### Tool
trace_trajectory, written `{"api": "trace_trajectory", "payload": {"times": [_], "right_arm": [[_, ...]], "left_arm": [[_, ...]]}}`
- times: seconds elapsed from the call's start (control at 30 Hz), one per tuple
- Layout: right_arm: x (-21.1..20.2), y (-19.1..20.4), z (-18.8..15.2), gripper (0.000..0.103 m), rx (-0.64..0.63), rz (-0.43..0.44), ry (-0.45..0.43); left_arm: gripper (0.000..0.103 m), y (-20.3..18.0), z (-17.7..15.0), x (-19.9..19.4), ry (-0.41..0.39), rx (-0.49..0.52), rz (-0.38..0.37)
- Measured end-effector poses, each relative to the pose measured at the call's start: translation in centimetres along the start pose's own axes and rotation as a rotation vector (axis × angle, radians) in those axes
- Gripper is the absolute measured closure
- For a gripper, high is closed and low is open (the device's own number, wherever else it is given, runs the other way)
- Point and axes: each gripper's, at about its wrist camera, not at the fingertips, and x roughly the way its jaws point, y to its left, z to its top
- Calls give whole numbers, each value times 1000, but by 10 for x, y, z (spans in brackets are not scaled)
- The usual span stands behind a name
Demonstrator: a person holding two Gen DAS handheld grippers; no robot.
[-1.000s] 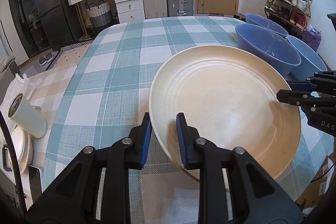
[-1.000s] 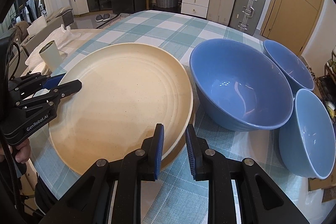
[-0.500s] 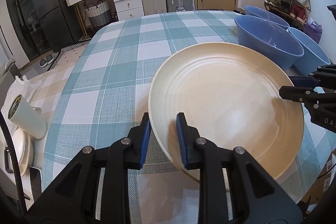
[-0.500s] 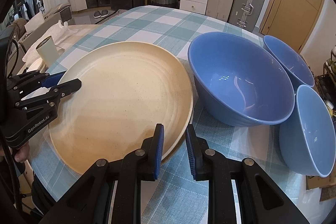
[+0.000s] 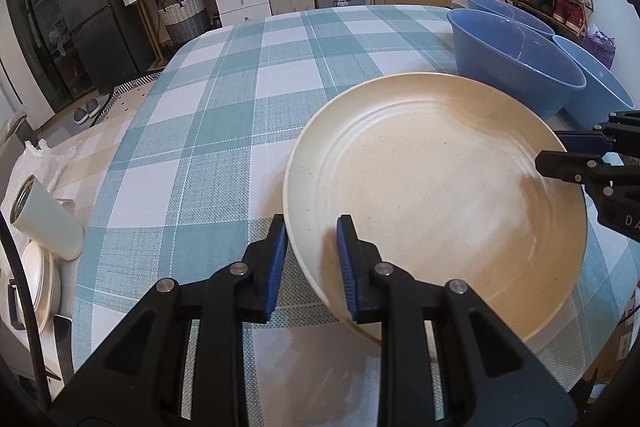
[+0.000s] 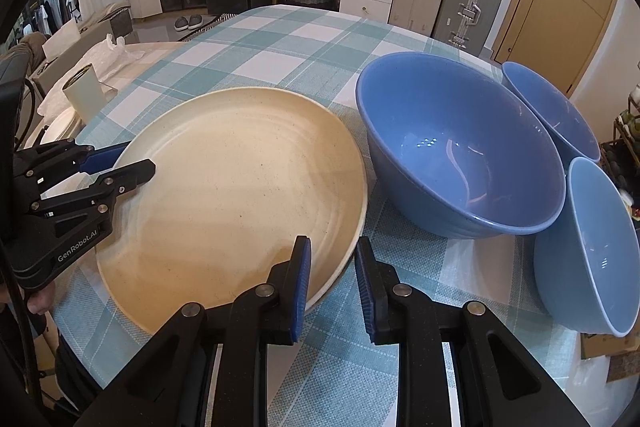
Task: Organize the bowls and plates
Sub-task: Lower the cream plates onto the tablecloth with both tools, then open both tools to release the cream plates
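The cream plate has sunk toward the table; left gripper and right gripper straddle opposite rims, jaws slightly parted, grip uncertain.

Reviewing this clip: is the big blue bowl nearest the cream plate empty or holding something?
Empty. The right wrist view looks straight into the big blue bowl: only bare glazed interior and light reflections show. It stands upright beside the cream plate.
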Motion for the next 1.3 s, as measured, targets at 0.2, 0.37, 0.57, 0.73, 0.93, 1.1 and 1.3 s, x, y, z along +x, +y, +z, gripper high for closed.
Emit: {"api": "trace_trajectory", "payload": {"times": [0.2, 0.37, 0.57, 0.73, 0.93, 1.1, 1.3], "right_arm": [[3, 0, -1, 76, 5, 3, 8], [4, -1, -1, 74, 7, 8, 8], [4, -2, -1, 66, 21, 29, 9], [-3, 1, 0, 54, 11, 41, -10], [-12, -2, 0, 41, 22, 39, -24], [-22, -3, 0, 30, 21, 45, -40], [-36, 0, 0, 18, 6, 32, -63]], "left_arm": [[78, -3, -1, 1, 0, 8, -3], [77, -4, -1, 1, 1, 8, -5], [71, -2, -1, 1, 6, -2, -27], [59, -1, 0, -3, 4, -15, -46], [34, 5, 4, -14, -10, -41, -67], [28, 8, 7, -27, -29, -48, -89], [25, 8, 10, -36, -21, -60, -103]]}}
